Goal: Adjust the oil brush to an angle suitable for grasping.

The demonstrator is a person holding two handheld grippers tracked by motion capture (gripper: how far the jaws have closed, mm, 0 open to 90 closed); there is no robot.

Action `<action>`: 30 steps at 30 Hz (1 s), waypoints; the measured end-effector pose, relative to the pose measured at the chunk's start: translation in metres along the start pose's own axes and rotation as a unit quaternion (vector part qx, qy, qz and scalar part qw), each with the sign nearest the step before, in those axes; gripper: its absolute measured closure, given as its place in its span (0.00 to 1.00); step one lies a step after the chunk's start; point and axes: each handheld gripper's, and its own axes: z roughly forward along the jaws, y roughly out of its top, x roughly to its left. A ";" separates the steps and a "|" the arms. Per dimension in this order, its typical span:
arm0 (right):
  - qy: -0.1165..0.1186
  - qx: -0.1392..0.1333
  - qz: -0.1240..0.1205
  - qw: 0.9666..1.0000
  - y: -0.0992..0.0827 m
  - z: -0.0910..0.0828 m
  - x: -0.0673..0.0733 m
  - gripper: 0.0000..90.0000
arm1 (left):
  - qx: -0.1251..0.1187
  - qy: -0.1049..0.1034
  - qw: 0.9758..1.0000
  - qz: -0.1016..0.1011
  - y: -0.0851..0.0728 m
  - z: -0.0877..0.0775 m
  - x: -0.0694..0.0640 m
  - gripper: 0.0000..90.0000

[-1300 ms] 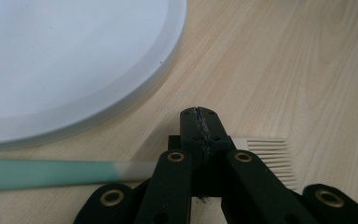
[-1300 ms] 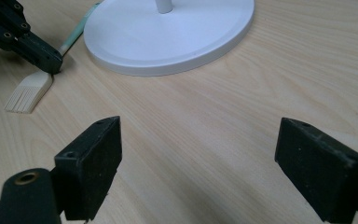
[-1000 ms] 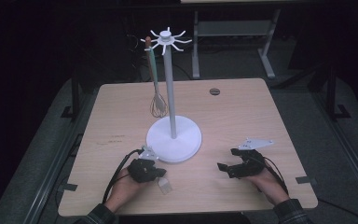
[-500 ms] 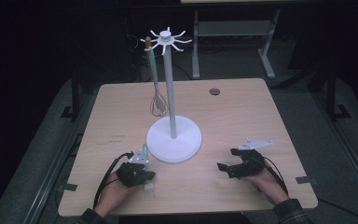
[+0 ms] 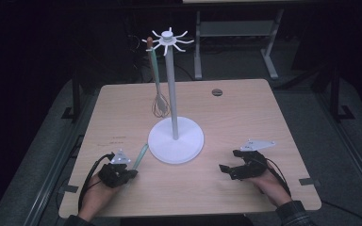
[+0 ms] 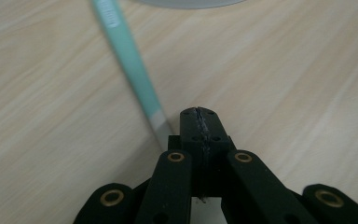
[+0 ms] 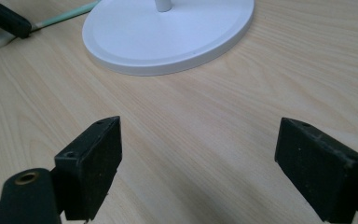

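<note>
A white hook stand point(image 5: 175, 140) rises from mid-table, with a whisk point(image 5: 160, 104) hanging from one of its top hooks. A mint-green-handled utensil point(image 5: 140, 156) lies on the table, pointing from my left gripper point(image 5: 122, 173) toward the stand's base. In the left gripper view the left gripper point(image 6: 199, 122) has its jaws pressed together, and the green handle point(image 6: 130, 70) passes just to their left, its lower end hidden under the linkage. My right gripper point(image 5: 227, 168) rests at the front right, open, and nothing lies between the jaws of the right gripper point(image 7: 200, 161).
The stand's round base point(image 7: 168, 35) sits close ahead of the right gripper. A small dark disc point(image 5: 217, 92) is set in the table's far side. The wooden table point(image 5: 264, 122) has dark floor on all sides.
My left gripper has drawn left, away from the stand's base. The green-handled utensil now lies stretched between it and the base. The right gripper has stayed put.
</note>
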 end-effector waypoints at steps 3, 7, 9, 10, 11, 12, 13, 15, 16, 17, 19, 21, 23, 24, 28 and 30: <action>0.000 0.000 0.000 1.000 0.000 0.000 0.000 0.17 | -0.002 0.011 1.000 -0.007 -0.003 -0.002 0.007 1.00; 0.001 0.002 -0.002 1.000 0.000 0.001 0.000 0.17 | -0.005 0.027 0.999 -0.021 -0.008 -0.006 0.023 1.00; 0.002 0.001 -0.003 1.000 0.000 0.000 0.000 0.17 | -0.016 0.020 0.999 -0.024 -0.010 -0.008 0.029 1.00; 0.002 0.001 -0.003 1.000 0.000 0.000 0.000 0.17 | -0.021 0.018 0.999 -0.025 -0.011 -0.009 0.030 1.00; 0.002 0.000 -0.002 1.000 0.000 0.000 0.000 0.17 | -0.030 0.017 0.999 -0.028 -0.012 -0.012 0.032 1.00; 0.002 0.000 -0.001 1.000 0.000 0.000 0.000 0.17 | -0.038 0.020 0.998 -0.034 -0.013 -0.014 0.033 0.99; 0.002 0.000 -0.001 1.000 0.000 0.000 0.000 0.17 | -0.045 0.024 0.998 -0.036 -0.014 -0.017 0.036 0.99; 0.001 -0.001 0.000 1.000 0.000 0.000 0.000 0.17 | -0.047 0.023 0.998 -0.046 -0.018 -0.019 0.040 0.92; 0.002 -0.001 -0.002 1.000 0.000 0.000 0.001 0.17 | -0.043 0.021 0.998 -0.048 -0.021 -0.019 0.041 0.90; 0.002 -0.001 -0.002 1.000 0.000 0.000 0.001 0.17 | -0.043 0.021 0.998 -0.048 -0.021 -0.019 0.041 0.89; 0.002 -0.001 -0.008 1.000 0.000 0.001 0.001 0.17 | -0.045 0.019 0.998 -0.047 -0.020 -0.016 0.041 0.87; 0.002 -0.001 -0.009 1.000 0.000 0.001 0.001 0.17 | -0.045 0.020 0.998 -0.048 -0.020 -0.015 0.041 0.86; 0.002 0.000 -0.007 1.000 0.000 0.001 0.001 0.17 | -0.036 0.022 0.998 -0.042 -0.020 -0.013 0.040 0.85; 0.002 0.000 -0.007 1.000 0.000 0.001 0.001 0.17 | -0.033 0.023 0.998 -0.042 -0.020 -0.012 0.039 0.85; 0.003 0.000 -0.006 1.000 0.000 0.000 0.000 0.17 | -0.035 0.026 0.998 -0.048 -0.021 -0.011 0.039 0.86; 0.003 0.000 -0.005 1.000 0.000 0.000 0.000 0.17 | -0.036 0.032 0.998 -0.047 -0.021 -0.011 0.038 0.88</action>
